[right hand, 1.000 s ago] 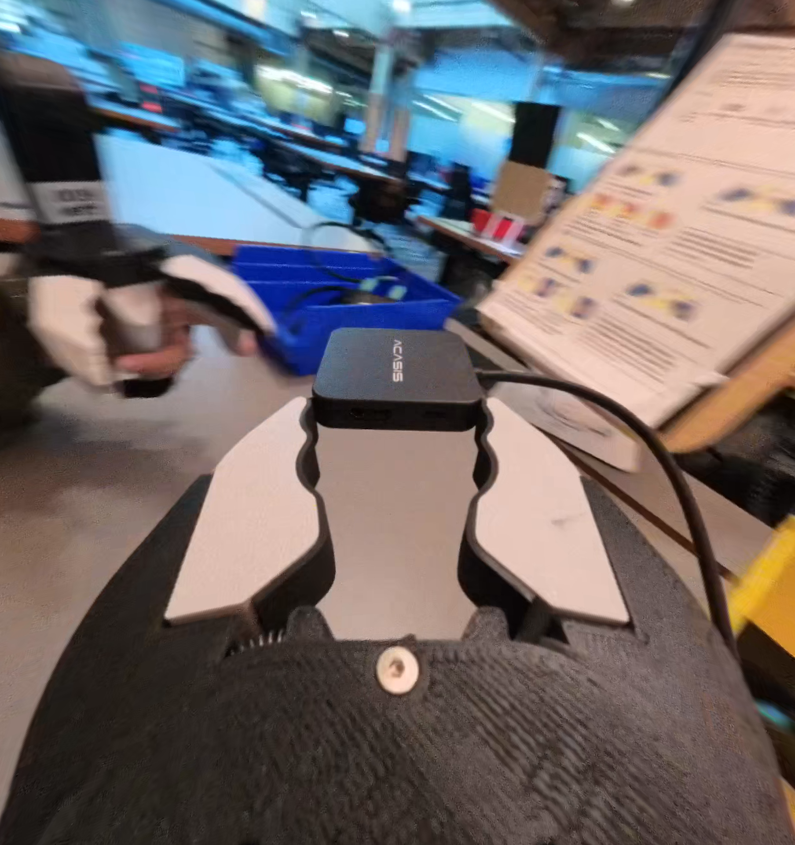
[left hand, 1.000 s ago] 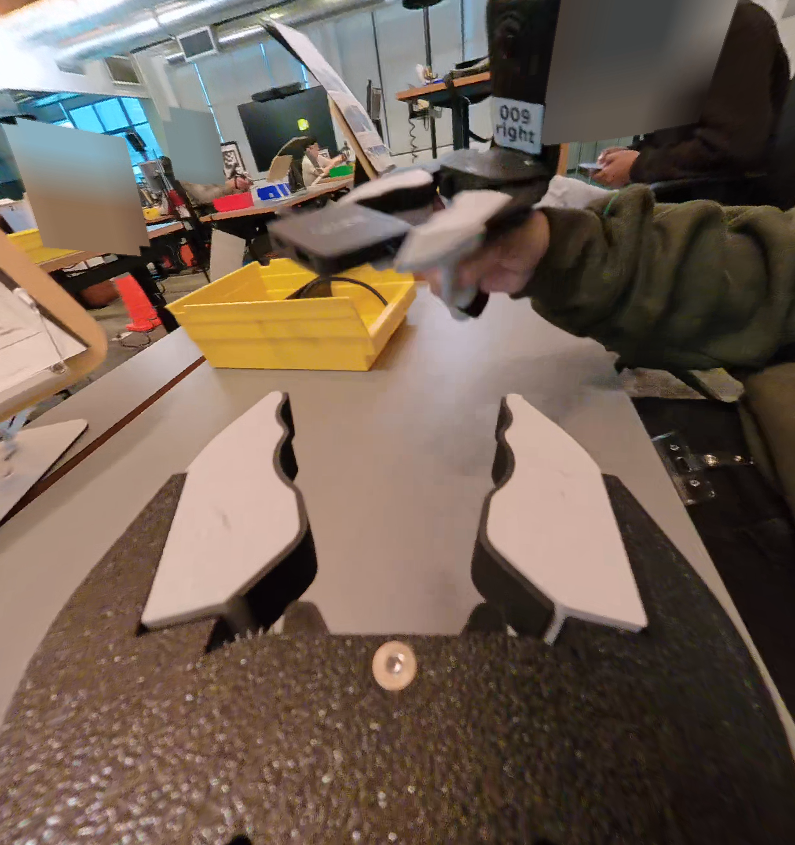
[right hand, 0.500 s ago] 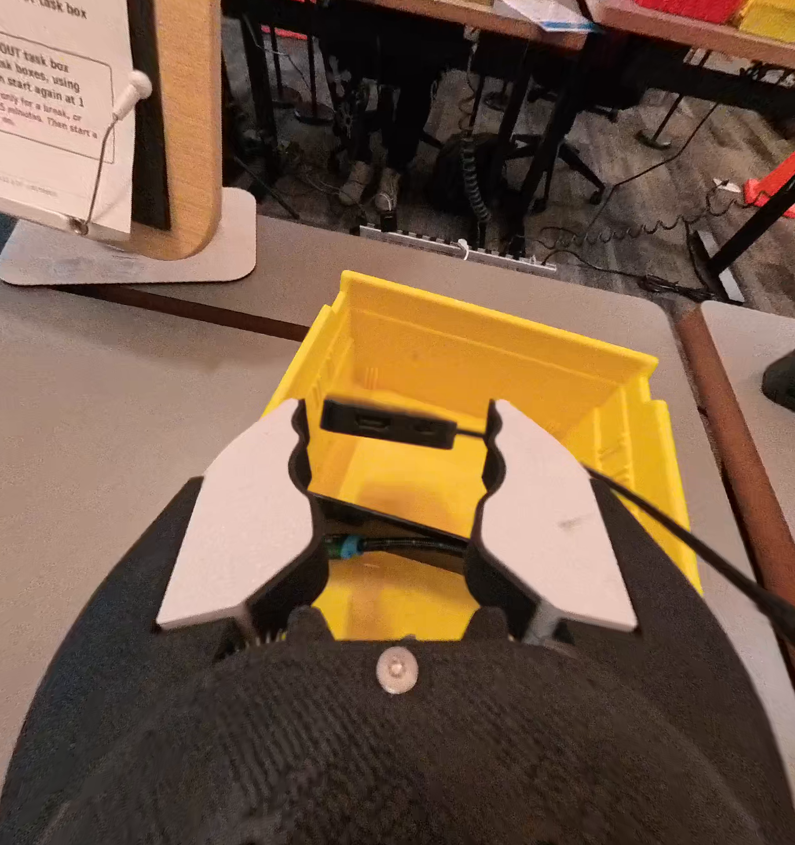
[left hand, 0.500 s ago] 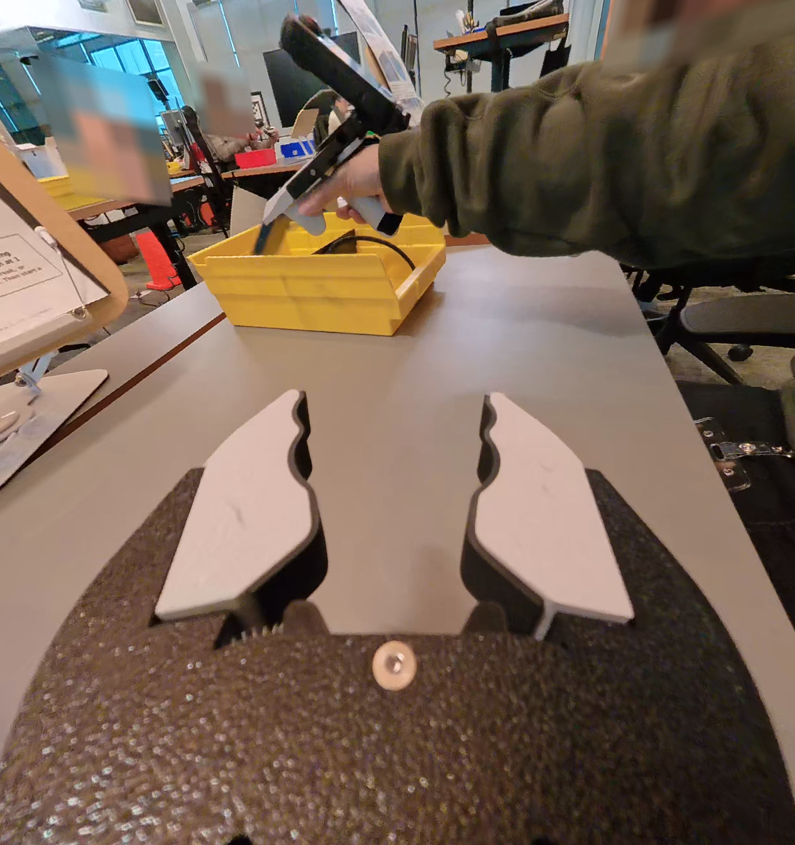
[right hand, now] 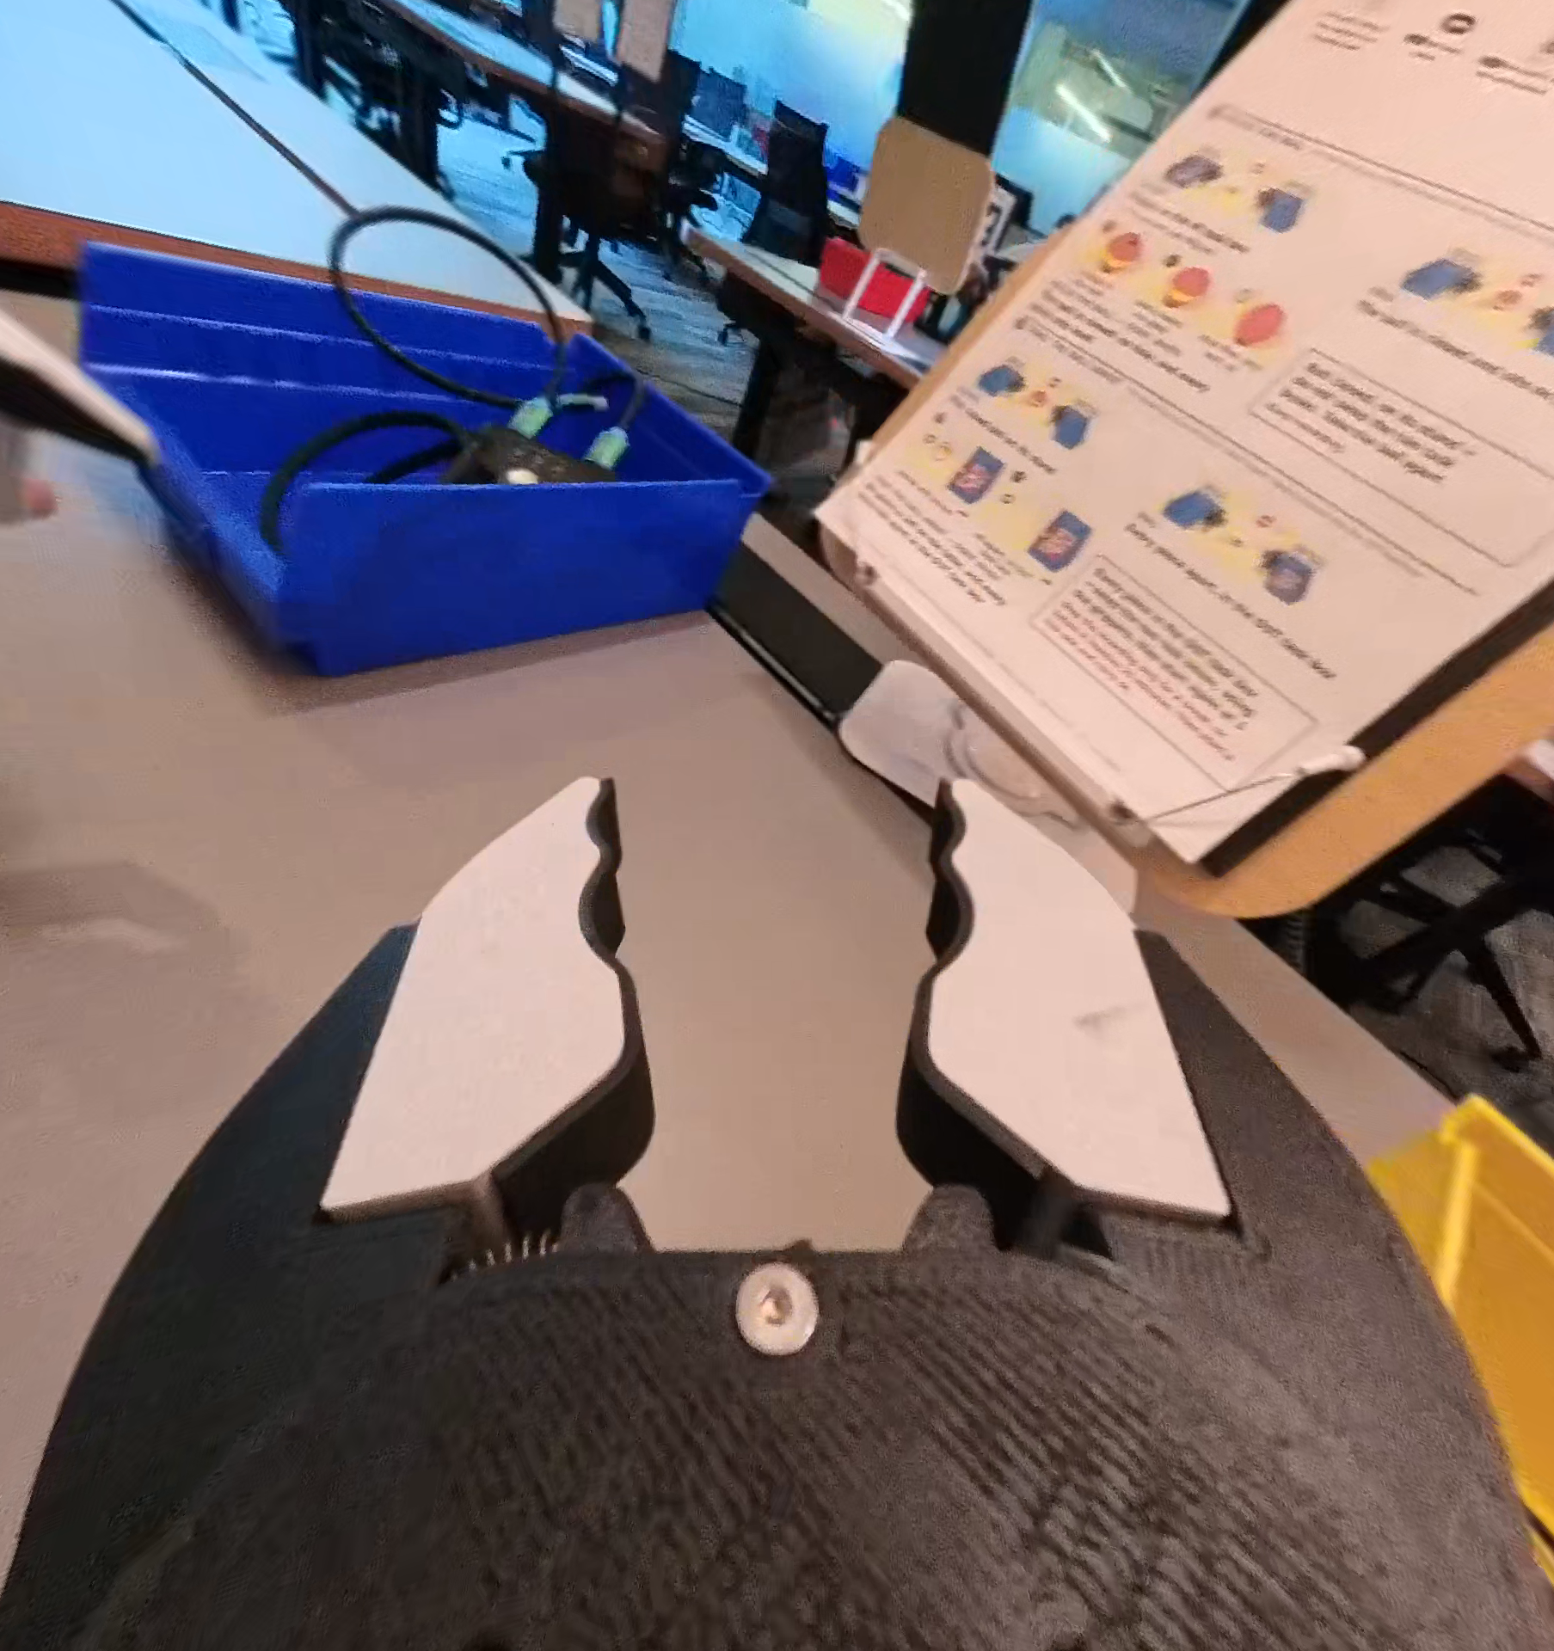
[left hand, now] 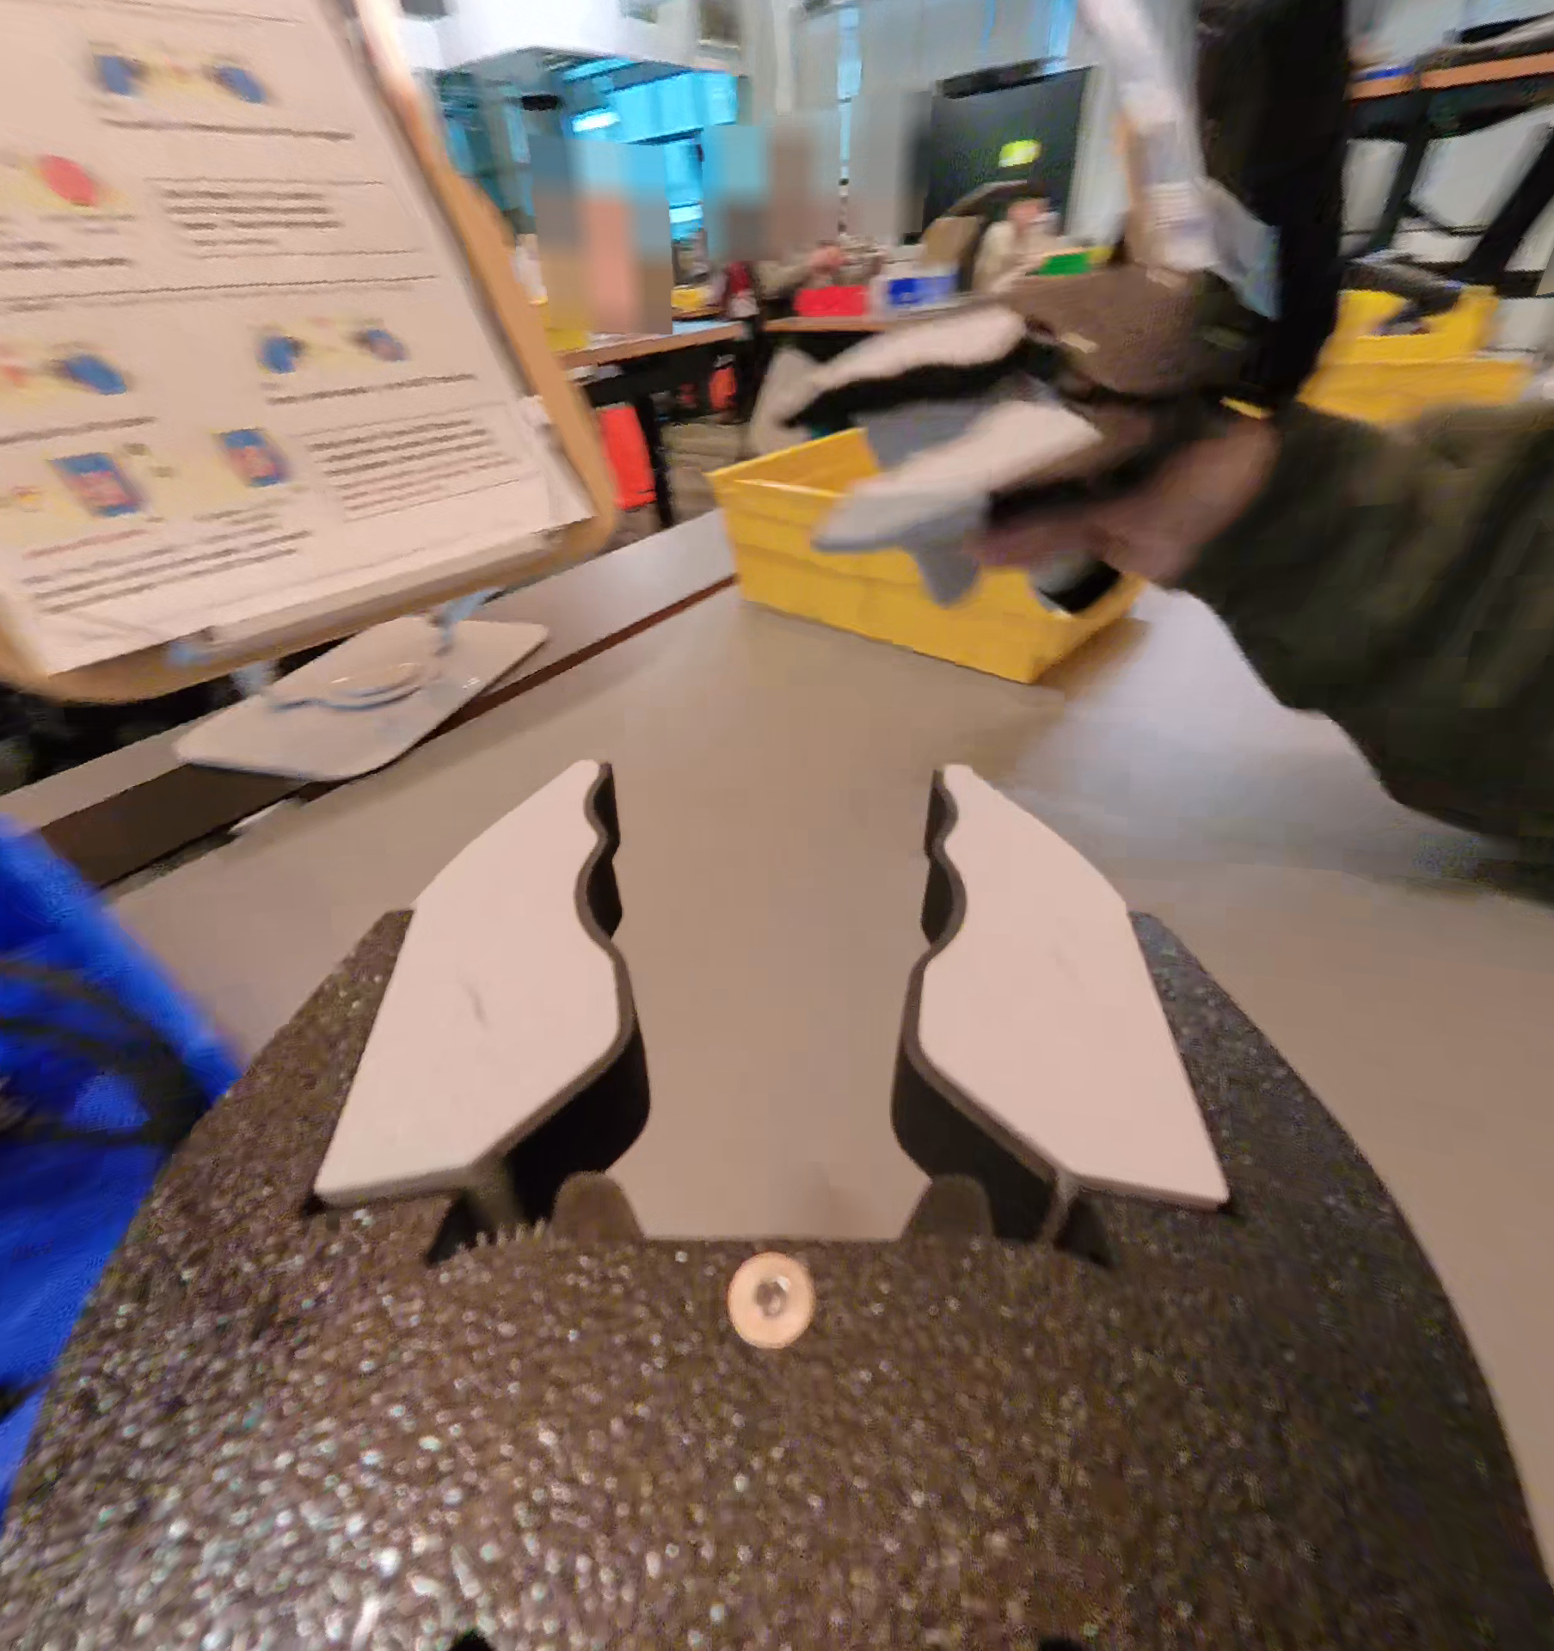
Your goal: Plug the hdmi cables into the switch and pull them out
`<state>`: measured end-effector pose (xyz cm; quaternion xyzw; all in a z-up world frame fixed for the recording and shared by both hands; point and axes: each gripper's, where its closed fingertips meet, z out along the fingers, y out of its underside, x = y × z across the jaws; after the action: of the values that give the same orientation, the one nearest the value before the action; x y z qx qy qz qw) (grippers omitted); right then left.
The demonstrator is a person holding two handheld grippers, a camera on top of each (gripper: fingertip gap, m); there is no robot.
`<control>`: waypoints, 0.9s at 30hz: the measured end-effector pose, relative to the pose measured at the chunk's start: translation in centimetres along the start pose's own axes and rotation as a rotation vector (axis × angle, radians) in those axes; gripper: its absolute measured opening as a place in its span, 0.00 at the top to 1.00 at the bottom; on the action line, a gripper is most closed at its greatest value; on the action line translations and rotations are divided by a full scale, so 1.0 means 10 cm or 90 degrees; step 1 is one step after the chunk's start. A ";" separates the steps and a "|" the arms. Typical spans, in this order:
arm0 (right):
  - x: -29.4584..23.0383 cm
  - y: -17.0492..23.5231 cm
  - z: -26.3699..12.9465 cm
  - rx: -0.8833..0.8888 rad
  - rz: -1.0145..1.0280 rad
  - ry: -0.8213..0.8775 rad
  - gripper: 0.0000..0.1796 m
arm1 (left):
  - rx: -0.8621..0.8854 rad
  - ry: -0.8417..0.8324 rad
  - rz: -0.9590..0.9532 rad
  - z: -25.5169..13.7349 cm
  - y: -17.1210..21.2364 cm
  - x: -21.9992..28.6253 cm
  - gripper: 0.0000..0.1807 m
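Note:
A black HDMI switch point(right hand: 523, 460) lies in the blue bin point(right hand: 487, 572) at the back left of the right wrist view. Black cables point(right hand: 398, 295) with green-collared plugs point(right hand: 608, 444) are in its ports. My right gripper point(right hand: 773, 795) is open and empty above the grey table point(right hand: 219, 804), well short of the bin. My left gripper point(left hand: 771, 777) is open and empty over the table point(left hand: 800, 679). The right gripper also shows in the left wrist view point(left hand: 800, 482), blurred and open, held by a hand in a green sleeve in front of the yellow bin point(left hand: 889, 590).
An instruction board on a wooden stand point(left hand: 219, 313) leans over the table's far edge; it also shows in the right wrist view point(right hand: 1246, 447). The blue bin's corner point(left hand: 31, 1117) is close on my left gripper's left. The yellow bin's corner point(right hand: 1515, 1295) is at the right gripper's lower right.
The right gripper held a small black box over the yellow bin; now it is empty and has swung left to face the blue bin. The left gripper has turned left, bringing the blue bin into view.

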<state>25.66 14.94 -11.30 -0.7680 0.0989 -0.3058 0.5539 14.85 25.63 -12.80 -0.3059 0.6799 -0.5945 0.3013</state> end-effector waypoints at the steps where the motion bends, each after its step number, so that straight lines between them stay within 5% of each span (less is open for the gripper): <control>1: -0.19 0.04 0.01 0.005 -0.004 -0.019 0.63 | -0.015 -0.053 -0.025 -0.07 0.01 -0.17 0.64; 6: -0.72 0.37 -0.14 -0.039 -0.073 -0.088 0.64 | -0.095 -0.336 -0.227 -0.62 0.34 -1.00 0.67; 16: -0.40 0.63 -0.72 -0.025 -0.044 -0.072 0.64 | -0.242 -0.377 -0.359 -0.31 0.40 -1.84 0.63; 27: -0.02 0.60 -1.07 0.021 0.015 -0.056 0.64 | -0.334 -0.516 -0.521 0.06 0.95 -2.47 0.61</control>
<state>20.49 4.39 -14.71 -0.7703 0.0787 -0.2667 0.5739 30.35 45.44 -21.16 -0.8057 0.4630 -0.3120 0.1980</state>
